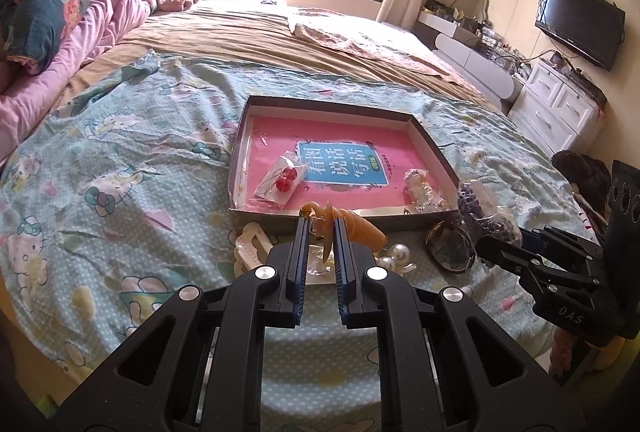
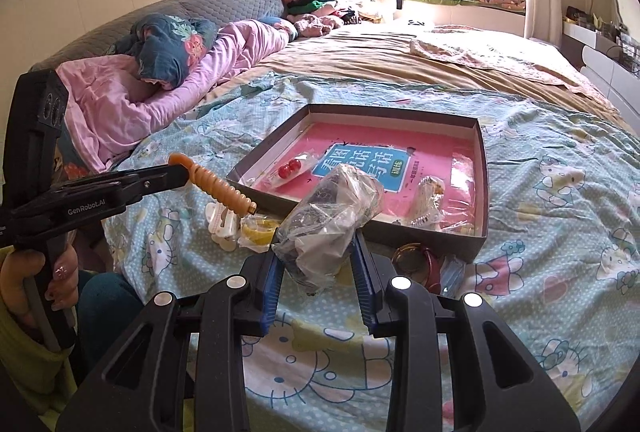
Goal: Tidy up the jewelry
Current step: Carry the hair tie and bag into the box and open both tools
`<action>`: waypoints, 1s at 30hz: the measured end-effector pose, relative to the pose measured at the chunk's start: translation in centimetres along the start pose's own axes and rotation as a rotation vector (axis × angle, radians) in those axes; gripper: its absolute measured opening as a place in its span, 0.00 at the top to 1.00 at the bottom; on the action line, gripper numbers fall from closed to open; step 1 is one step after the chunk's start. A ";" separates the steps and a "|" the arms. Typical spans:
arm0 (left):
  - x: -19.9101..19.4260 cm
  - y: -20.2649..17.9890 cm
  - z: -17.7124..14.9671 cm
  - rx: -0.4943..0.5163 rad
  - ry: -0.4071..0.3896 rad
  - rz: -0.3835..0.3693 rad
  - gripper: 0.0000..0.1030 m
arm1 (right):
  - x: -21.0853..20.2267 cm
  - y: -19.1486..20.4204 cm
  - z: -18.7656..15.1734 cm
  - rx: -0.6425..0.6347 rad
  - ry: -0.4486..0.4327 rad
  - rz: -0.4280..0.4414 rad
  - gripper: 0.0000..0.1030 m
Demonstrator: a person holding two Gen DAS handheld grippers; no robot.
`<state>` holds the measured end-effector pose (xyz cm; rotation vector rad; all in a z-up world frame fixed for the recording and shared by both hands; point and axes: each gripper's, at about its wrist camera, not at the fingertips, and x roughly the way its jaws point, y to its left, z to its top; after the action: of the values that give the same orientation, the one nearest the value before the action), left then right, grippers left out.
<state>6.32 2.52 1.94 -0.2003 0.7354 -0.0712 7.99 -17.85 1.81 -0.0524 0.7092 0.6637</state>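
The left gripper (image 1: 322, 222) pinched a ribbed orange plastic hair clip (image 2: 218, 186) between narrow fingers. The right gripper (image 2: 316, 252) clasped a crumpled clear plastic bag of dark beads (image 2: 332, 208) between its fingers.

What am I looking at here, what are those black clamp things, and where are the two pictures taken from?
They are hand-held grippers, one in each of a person's hands, each with a fisheye camera looking along its two fingers. One picture is from the left gripper, the other from the right gripper; each also shows in the other's view.

The surface is a bed with a cartoon sheet. On it lies a shallow box with a pink book inside, plus a small bag with red beads and another little bag.

The left gripper is shut on an orange ribbed clip. The right gripper is shut on a clear bag holding something dark. In front of the box lie pearls, a white clip and bangles.
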 end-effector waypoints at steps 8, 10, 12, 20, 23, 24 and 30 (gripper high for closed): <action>0.8 -1.3 1.8 0.027 -0.012 -0.008 0.94 | -0.5 -1.6 0.8 0.019 -0.032 -0.035 0.71; 1.1 -1.6 2.2 0.032 -0.015 -0.011 0.94 | -0.6 -2.2 1.1 0.026 -0.042 -0.044 0.71; 1.3 -1.9 2.6 0.041 -0.018 -0.011 0.94 | -0.8 -2.7 1.4 0.031 -0.051 -0.054 0.71; 2.2 -2.6 4.0 0.057 -0.024 -0.019 0.94 | -1.2 -4.4 2.3 0.047 -0.081 -0.089 0.71; 2.7 -2.7 4.4 0.063 -0.020 -0.021 0.94 | -1.3 -5.0 2.7 0.053 -0.087 -0.098 0.71; 2.9 -2.7 4.5 0.063 -0.020 -0.020 0.94 | -1.2 -5.1 2.8 0.052 -0.088 -0.102 0.71; 3.7 -2.6 5.1 0.056 -0.016 -0.026 0.94 | -0.8 -5.9 3.4 0.056 -0.091 -0.120 0.71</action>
<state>12.51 0.25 3.67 -0.1567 0.7138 -0.1143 12.94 -22.11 3.86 -0.0133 0.6316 0.5280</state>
